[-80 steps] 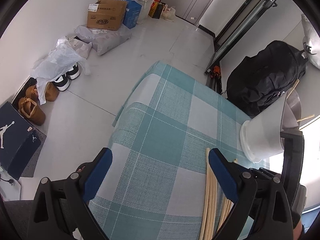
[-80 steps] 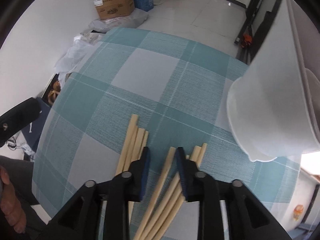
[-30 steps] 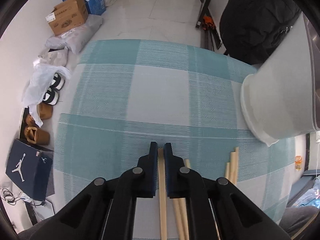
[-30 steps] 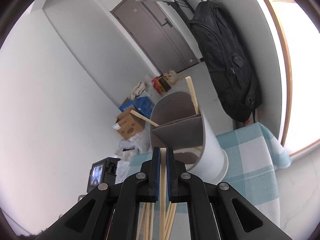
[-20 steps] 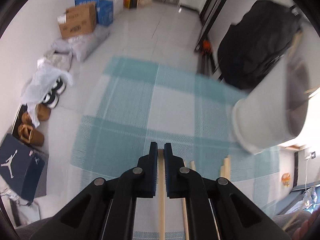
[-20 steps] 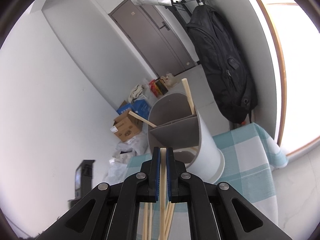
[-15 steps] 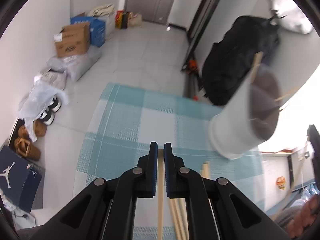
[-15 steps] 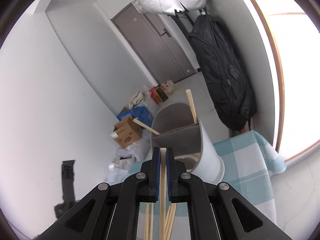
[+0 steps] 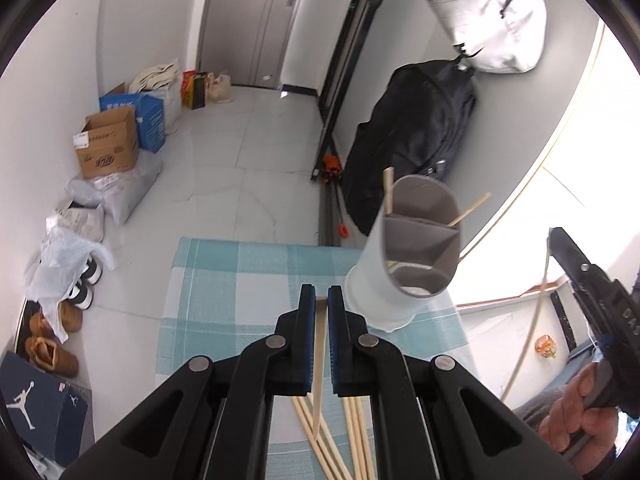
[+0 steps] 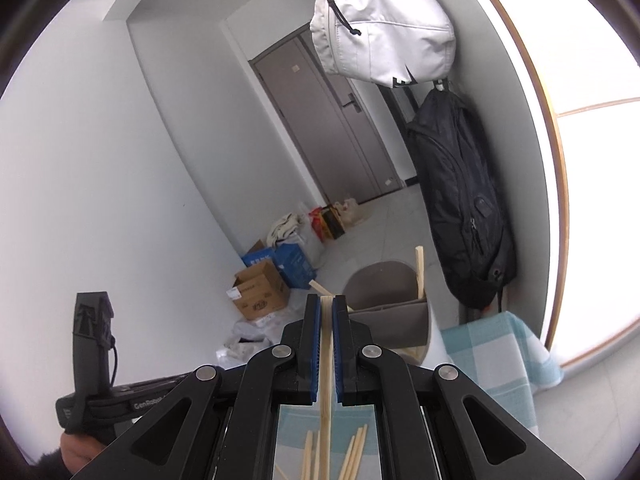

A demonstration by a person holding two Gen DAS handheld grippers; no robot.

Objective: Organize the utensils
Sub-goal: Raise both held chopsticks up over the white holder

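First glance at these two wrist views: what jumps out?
Each gripper is shut on one chopstick: left gripper with its chopstick, right gripper with its own. Just ahead stands the divided white holder on the checked cloth, two sticks already poking out. More chopsticks lie loose on the cloth below.

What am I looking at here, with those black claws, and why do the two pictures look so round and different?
No robot: a person holds a two-finger tool in each hand, each with a wide-angle camera looking along its fingers. One picture is from the left gripper, one from the right gripper. Each is shut on one wooden chopstick. More loose chopsticks lie on the checked tablecloth, beside a white divided holder that already has a few chopsticks in it.
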